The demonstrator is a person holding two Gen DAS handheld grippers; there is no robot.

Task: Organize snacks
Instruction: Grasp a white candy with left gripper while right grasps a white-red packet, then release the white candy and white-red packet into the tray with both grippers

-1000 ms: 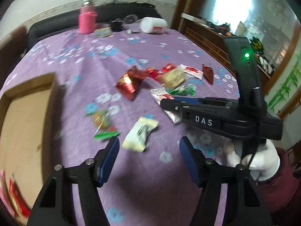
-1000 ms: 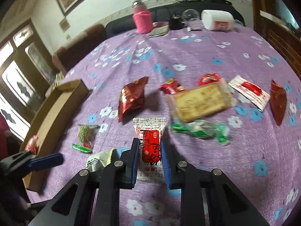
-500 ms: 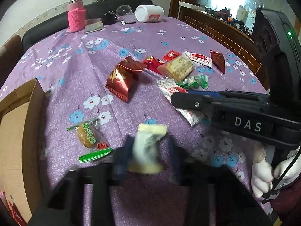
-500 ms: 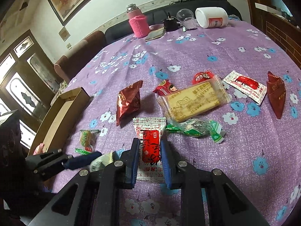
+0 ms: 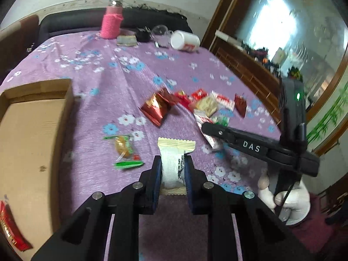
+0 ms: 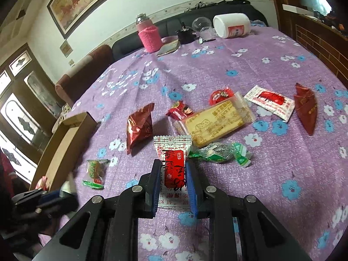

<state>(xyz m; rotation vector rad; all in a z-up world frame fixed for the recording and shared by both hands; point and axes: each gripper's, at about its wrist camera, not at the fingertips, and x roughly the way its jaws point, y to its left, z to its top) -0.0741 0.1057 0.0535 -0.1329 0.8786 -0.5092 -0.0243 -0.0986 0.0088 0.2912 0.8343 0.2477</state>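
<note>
Cream-white snack packet [image 5: 175,163] clamped between the pads of the left claw [image 5: 173,174], apparently lifted off the purple tabletop [image 5: 130,82], to the right of the cardboard box [image 5: 28,134]. Red-and-white sachet [image 6: 173,165] pinched in the right claw [image 6: 173,178], farther from the box; cannot tell if raised or lying on the cloth. Inside the box, only one red packet [image 5: 8,226] visible at its near corner. Outside the box, much left: green-wrapped cake [image 5: 125,150] closest to it, then red foil bag [image 6: 139,126], biscuit pack [image 6: 215,121], green candy wrapper [image 6: 219,153], small red packs and dark red pouch [image 6: 305,107] farthest from it. Judged as early stage: two items in grip, most not yet moved.
</note>
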